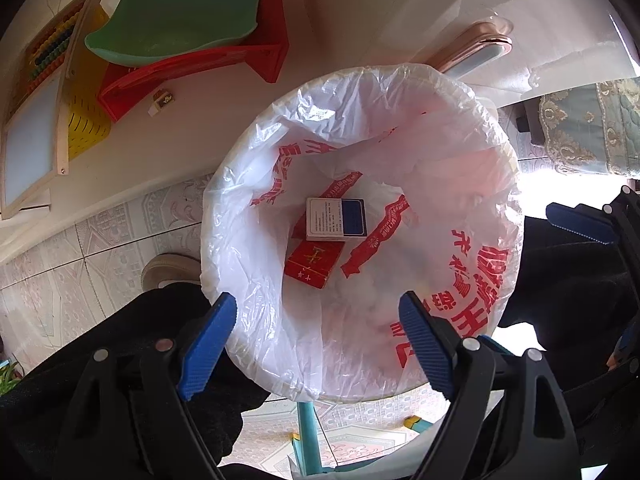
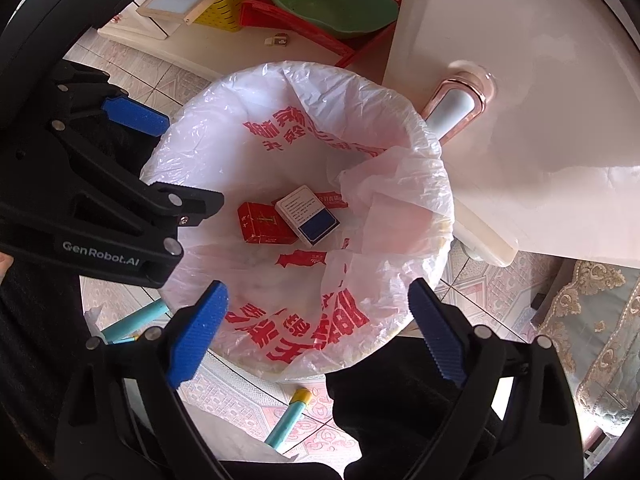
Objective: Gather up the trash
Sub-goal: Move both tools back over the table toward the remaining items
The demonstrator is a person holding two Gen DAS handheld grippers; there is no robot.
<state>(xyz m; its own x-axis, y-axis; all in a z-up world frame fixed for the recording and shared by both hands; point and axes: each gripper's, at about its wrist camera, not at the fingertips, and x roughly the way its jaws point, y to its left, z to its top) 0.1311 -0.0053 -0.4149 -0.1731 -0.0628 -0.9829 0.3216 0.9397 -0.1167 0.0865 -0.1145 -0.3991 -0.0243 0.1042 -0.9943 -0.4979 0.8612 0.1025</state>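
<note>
Trash drop looks finished: both boxes (image 1: 335, 220) lie in the lined bin (image 1: 496, 152). Left tool (image 1: 318, 312) and right tool (image 2: 318, 304) hang spread, empty; next, seek remaining litter.

Shelf (image 1: 192, 132): white, raised over the tiled floor (image 1: 100, 240).
Red basket (image 1: 224, 60): lies on the shelf, holds a green tray (image 1: 176, 20).
Yellow basket (image 1: 86, 120): just beside the red one, partly under a wooden-framed board (image 1: 32, 152).
Abacus (image 1: 48, 48): coloured beads, at the board's far end.
Small box (image 1: 162, 100): on the shelf, near the red basket.
Door handle (image 2: 456, 110): rose-gold, on a white door (image 2: 540, 60).
Embroidered cloth (image 2: 600, 328): teal, at the right edge.
</note>
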